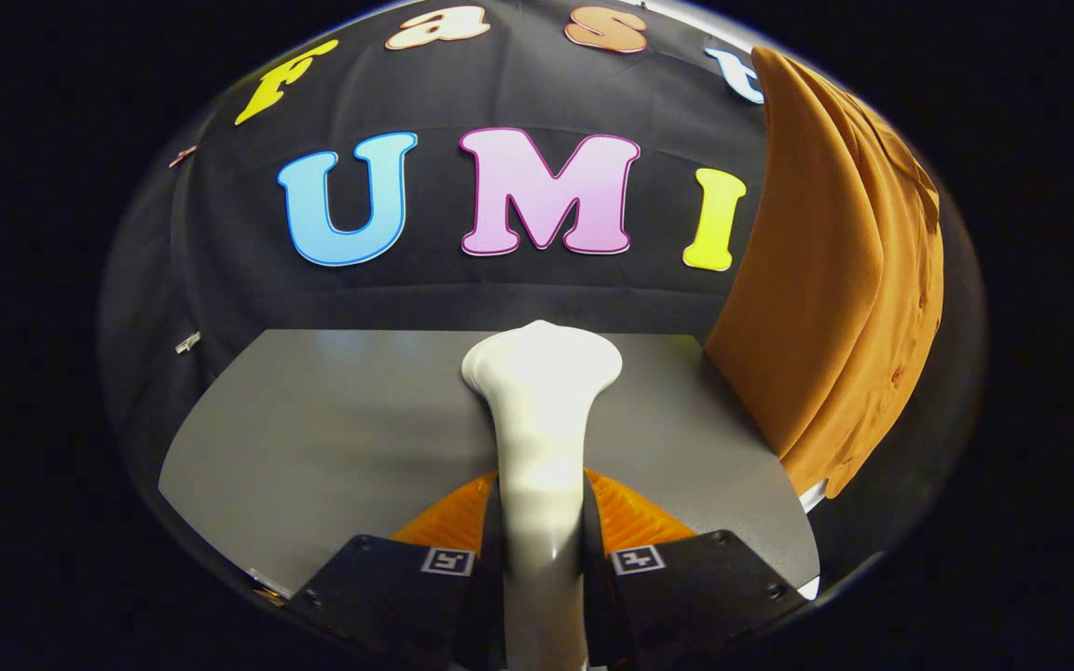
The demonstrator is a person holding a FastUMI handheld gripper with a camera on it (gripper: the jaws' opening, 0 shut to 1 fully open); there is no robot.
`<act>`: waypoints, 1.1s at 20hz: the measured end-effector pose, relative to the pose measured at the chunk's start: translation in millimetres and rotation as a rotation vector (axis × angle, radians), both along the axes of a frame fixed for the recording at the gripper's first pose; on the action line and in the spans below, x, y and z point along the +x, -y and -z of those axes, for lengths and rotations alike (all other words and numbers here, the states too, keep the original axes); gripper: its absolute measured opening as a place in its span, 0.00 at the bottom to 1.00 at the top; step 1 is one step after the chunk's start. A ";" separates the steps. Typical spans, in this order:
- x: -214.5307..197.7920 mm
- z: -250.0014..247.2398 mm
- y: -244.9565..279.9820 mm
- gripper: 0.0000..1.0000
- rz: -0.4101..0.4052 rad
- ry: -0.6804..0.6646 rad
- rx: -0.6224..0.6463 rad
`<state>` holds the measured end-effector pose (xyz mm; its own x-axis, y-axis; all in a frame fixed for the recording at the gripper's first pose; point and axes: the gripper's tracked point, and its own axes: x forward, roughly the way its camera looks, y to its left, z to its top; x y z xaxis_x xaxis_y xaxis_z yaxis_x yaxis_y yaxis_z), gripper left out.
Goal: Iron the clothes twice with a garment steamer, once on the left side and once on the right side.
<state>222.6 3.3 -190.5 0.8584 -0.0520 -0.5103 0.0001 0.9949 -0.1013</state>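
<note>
Gripper (542, 522): fingers closed on both sides of the steamer's handle.
Steamer (542, 419): white, head pointing ahead over grey table (313, 429).
Shirt (835, 280): orange, hanging right of the steamer head, apart from it.

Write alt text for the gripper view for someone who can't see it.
The claw is shut on a white steamer, its head raised over a grey table. An orange shirt hangs ahead to the right, apart from the steamer, against the black wall.
</note>
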 end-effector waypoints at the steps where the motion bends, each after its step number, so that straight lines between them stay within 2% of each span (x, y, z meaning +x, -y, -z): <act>1: -0.9 0.1 0.4 0.38 -0.001 0.000 0.004; 12: -16.1 -35.7 -3.5 0.38 0.003 0.086 0.010; 22: -71.9 -77.5 -7.9 0.37 0.065 0.152 0.036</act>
<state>150.7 11.3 -113.0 0.9214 -0.0941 -0.3771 0.0772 0.9952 -0.0597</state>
